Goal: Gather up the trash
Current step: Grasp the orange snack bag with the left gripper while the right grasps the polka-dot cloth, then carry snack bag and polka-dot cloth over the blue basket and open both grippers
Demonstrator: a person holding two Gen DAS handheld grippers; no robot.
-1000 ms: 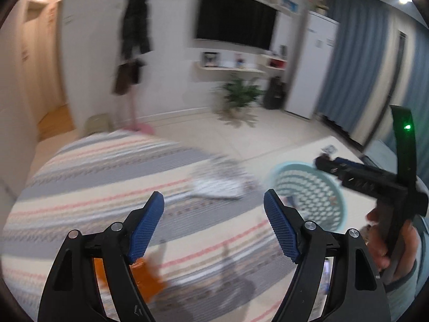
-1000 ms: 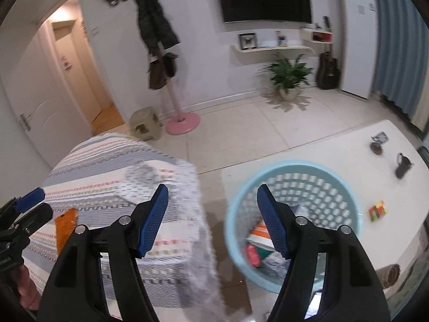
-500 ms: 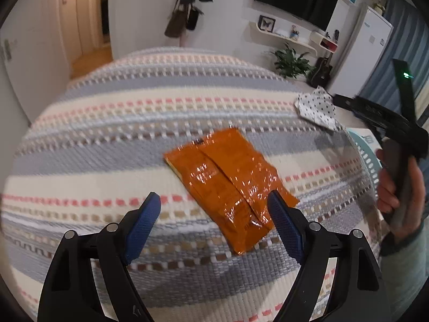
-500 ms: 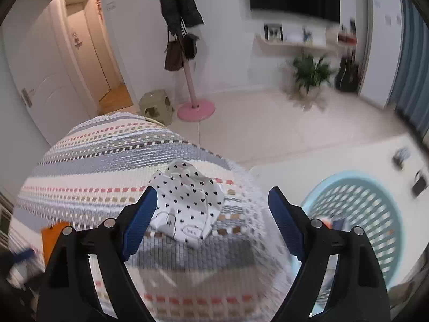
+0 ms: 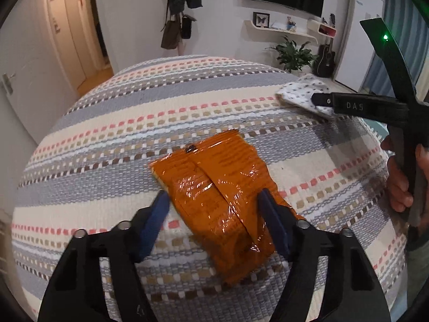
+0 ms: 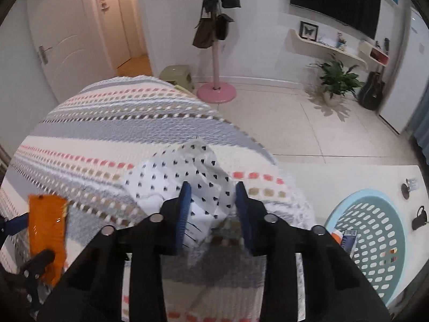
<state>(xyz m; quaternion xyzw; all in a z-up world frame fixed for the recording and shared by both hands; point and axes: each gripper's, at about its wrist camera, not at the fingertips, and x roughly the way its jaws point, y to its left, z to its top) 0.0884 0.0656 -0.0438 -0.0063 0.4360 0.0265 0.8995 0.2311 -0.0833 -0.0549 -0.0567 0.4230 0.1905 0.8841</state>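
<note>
Our left gripper [image 5: 214,209] has just been closing; its jaws straddle the orange snack wrapper [image 5: 217,198] flat on the striped cloth [image 5: 134,123], apart, not yet pinching. They could skid over the slick foil or snag the weave. Our right gripper [image 6: 213,201] has closed around the crumpled heart-print paper [image 6: 185,174] near the cloth's right edge; whether it grips, we cannot tell. A loose corner hold could drop it short of the blue basket [image 6: 346,212], lower right.

Glossy, crinkled orange plastic wrapper [image 5: 219,198] on a rough woven cloth cover [image 5: 134,123], beside matt heart-printed crumpled paper [image 6: 187,177].
</note>
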